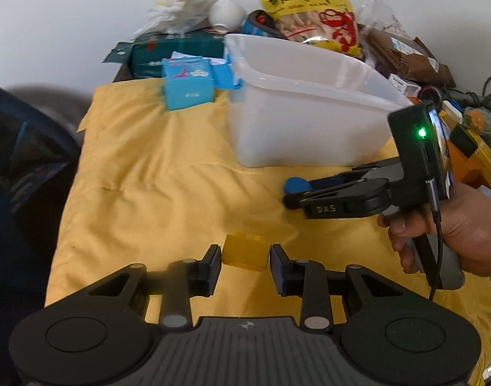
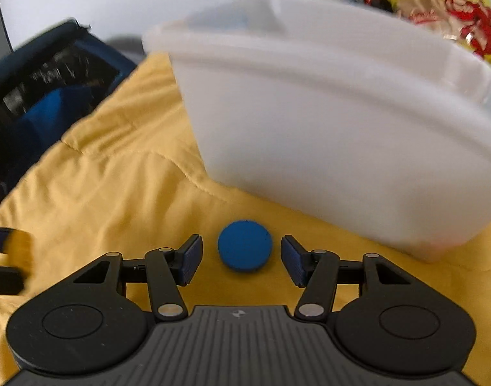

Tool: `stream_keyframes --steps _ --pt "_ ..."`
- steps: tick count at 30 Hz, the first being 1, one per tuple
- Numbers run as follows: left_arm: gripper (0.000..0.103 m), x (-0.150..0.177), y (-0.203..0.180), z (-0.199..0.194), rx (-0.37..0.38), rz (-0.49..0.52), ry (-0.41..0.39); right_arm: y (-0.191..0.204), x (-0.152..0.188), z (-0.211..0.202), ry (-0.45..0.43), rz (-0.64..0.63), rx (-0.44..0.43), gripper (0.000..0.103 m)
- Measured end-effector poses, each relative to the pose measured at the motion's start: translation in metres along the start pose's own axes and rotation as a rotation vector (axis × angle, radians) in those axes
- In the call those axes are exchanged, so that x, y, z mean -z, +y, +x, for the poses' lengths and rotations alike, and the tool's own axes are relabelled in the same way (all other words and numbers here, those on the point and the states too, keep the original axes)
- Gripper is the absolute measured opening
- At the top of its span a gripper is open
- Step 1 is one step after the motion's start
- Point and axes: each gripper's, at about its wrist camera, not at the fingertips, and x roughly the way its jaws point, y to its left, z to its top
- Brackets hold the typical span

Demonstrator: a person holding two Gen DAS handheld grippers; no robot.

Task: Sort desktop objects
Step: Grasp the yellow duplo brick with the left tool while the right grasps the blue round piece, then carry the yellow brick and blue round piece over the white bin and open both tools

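Observation:
A yellow toy brick sits between the pads of my left gripper, which are closed against its two sides just above the yellow cloth. A blue ball lies on the cloth between the open fingers of my right gripper, with gaps on both sides. In the left wrist view the right gripper reaches in from the right, the blue ball at its tips. A white plastic bin stands behind it and fills the right wrist view.
A light blue box, a teal box, crumpled plastic, a white ball and a yellow snack bag crowd the back of the table. Cardboard and cables lie at the right. A dark blue bag stands left of the cloth.

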Motion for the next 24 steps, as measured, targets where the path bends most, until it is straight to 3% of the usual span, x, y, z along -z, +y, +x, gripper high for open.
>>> stream_keyframes --steps 1,7,13,17,24 --pt "0.037 -0.001 0.002 -0.001 -0.001 -0.003 0.000 0.000 0.001 0.004 0.015 0.002 -0.001 0.042" --pt "0.037 -0.027 -0.005 -0.005 0.016 -0.024 -0.038 -0.007 0.003 -0.037 -0.061 0.038 -0.030 0.042" --pt "0.037 -0.096 -0.032 -0.015 0.048 0.032 -0.124 -0.026 -0.018 -0.133 -0.188 0.034 -0.079 0.042" --pt "0.037 -0.148 -0.050 -0.017 0.040 0.065 -0.140 -0.054 -0.053 -0.177 -0.240 0.041 -0.046 0.042" --pt "0.037 -0.222 -0.068 0.004 0.018 0.060 -0.071 -0.099 -0.115 -0.186 -0.171 0.110 0.002 0.042"
